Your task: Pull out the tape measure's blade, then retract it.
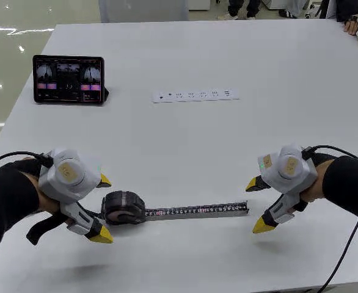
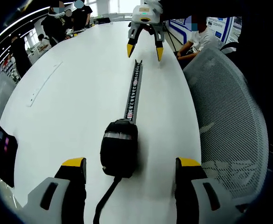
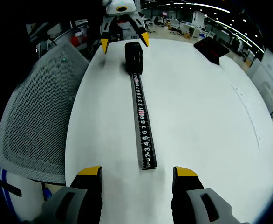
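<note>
Both claws wide open, blade out flat on the white table (image 1: 228,140)!
The left gripper (image 1: 104,207) straddles the black tape measure case (image 1: 123,207), its jaws spread well clear on either side and gripping nothing. The blade (image 1: 197,211) runs straight from the case toward the right gripper (image 1: 256,206). That one's jaws are spread too, and the blade's hook end (image 3: 148,165) lies just ahead of the gap between them, untouched.

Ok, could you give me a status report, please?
Left hand-held gripper open, straddling tape measure case. Blade out, flat; right hand-held gripper open beyond its tip. No obstruction.
</note>
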